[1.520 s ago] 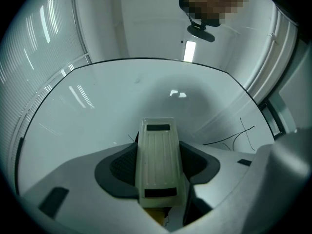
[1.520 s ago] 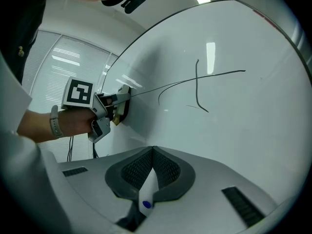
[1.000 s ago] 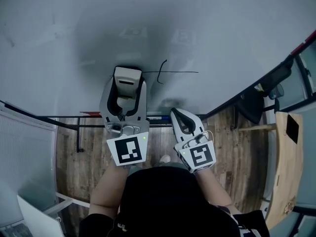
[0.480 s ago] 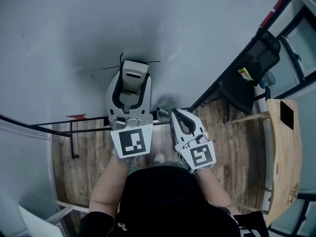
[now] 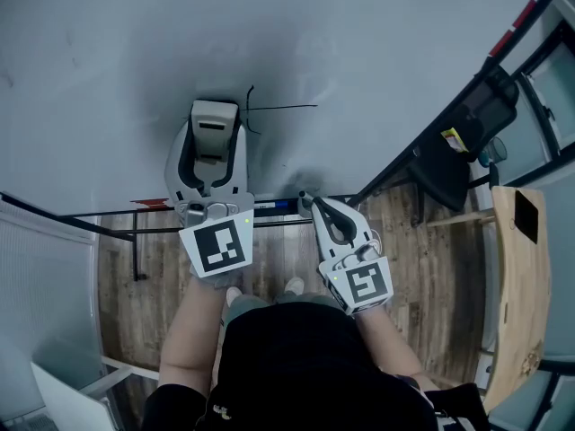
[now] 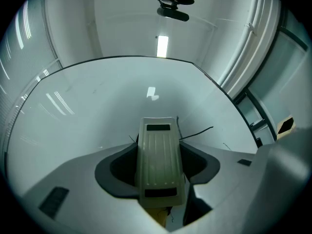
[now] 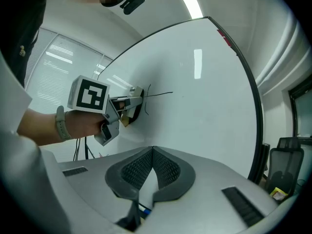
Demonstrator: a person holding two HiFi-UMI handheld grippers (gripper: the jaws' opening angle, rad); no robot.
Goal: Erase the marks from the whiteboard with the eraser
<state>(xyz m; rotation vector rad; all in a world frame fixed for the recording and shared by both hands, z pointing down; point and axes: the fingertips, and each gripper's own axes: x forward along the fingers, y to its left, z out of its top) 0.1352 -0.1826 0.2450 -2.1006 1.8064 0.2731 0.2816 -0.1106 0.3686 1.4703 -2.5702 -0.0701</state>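
The whiteboard fills the upper head view. A thin black mark, a short hooked stroke with a line running right from it, stays on the board. My left gripper is shut on the pale eraser, which lies flat against the board just left of the mark. In the left gripper view the eraser sits between the jaws, with the mark at its right. My right gripper is shut and empty, low by the board's tray. Its own view shows the right gripper, the left gripper and the mark.
A marker tray runs along the board's lower edge, with a red item at its left. A black office chair and a wooden tabletop stand at the right. Wood floor lies below, and a glass partition is at the left.
The left gripper carried the eraser right onto the mark, then back left, so it now rests beside it. The right gripper stayed put and shut. The head camera shifted.
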